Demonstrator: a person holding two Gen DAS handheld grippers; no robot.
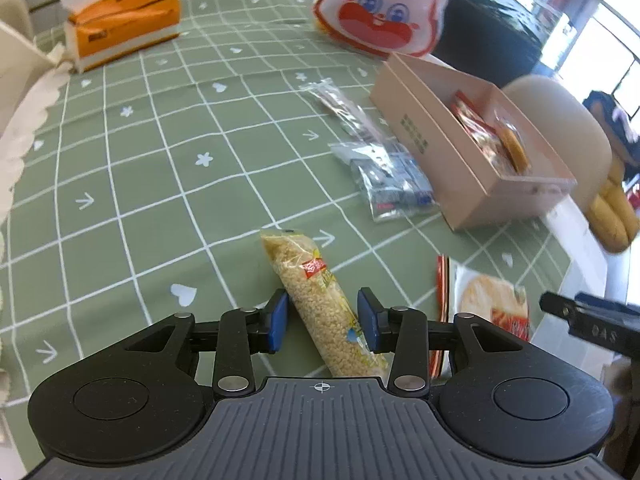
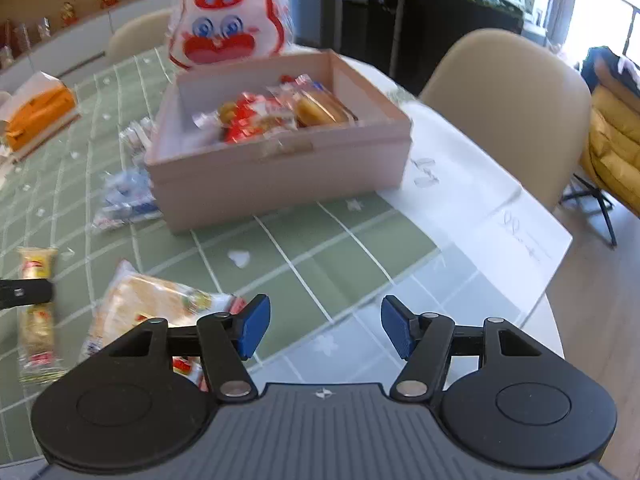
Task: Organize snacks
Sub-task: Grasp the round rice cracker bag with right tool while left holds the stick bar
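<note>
A long clear packet of golden grain snack (image 1: 324, 300) lies on the green checked tablecloth (image 1: 160, 200). My left gripper (image 1: 323, 320) straddles it, open, its blue pads a little off the wrapper on both sides. A flat cracker packet (image 1: 492, 300) lies to its right, near the table edge. My right gripper (image 2: 324, 328) stands open over bare cloth, with the cracker packet (image 2: 152, 304) just to its left. The pink box (image 2: 280, 168) ahead holds several wrapped snacks (image 2: 272, 114). The same grain packet (image 2: 36, 320) shows at the far left of the right wrist view.
A rabbit-face bag (image 1: 384, 8) stands behind the pink box (image 1: 440, 152). A blue-and-white packet (image 1: 392, 184) and a clear wrapped stick (image 1: 340, 108) lie beside the box. An orange tissue pack (image 1: 120, 24) sits at the far left. A beige chair (image 2: 508, 112) stands by the table edge.
</note>
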